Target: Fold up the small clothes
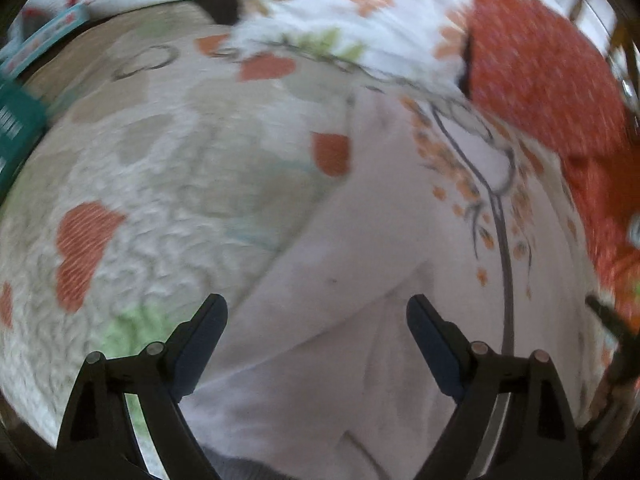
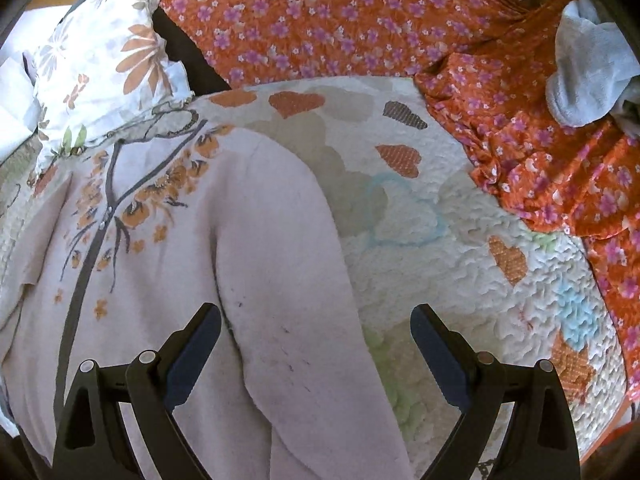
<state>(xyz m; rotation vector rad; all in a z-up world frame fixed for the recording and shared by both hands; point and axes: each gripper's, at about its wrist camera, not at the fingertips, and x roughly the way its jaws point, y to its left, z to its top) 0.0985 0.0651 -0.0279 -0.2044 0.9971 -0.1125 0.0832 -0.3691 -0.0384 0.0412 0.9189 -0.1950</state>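
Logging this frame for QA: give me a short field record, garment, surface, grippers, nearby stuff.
garment: pale pink top with floral print, lying spread on the quilt, sleeve extended
surface: quilted bedspread with heart patches
left gripper: jaws open, empty, above the top
right gripper: jaws open, empty, above the sleeve
nearby: orange floral fabric, floral pillow

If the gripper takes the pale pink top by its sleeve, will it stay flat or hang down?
The pale pink top probably hangs limp: its sleeve lies soft and creased on the quilt, so it looks thin and floppy. It seems light, and may drag rather than slide on the textured quilt. The open right gripper likely needs a firm pinch on the fabric.
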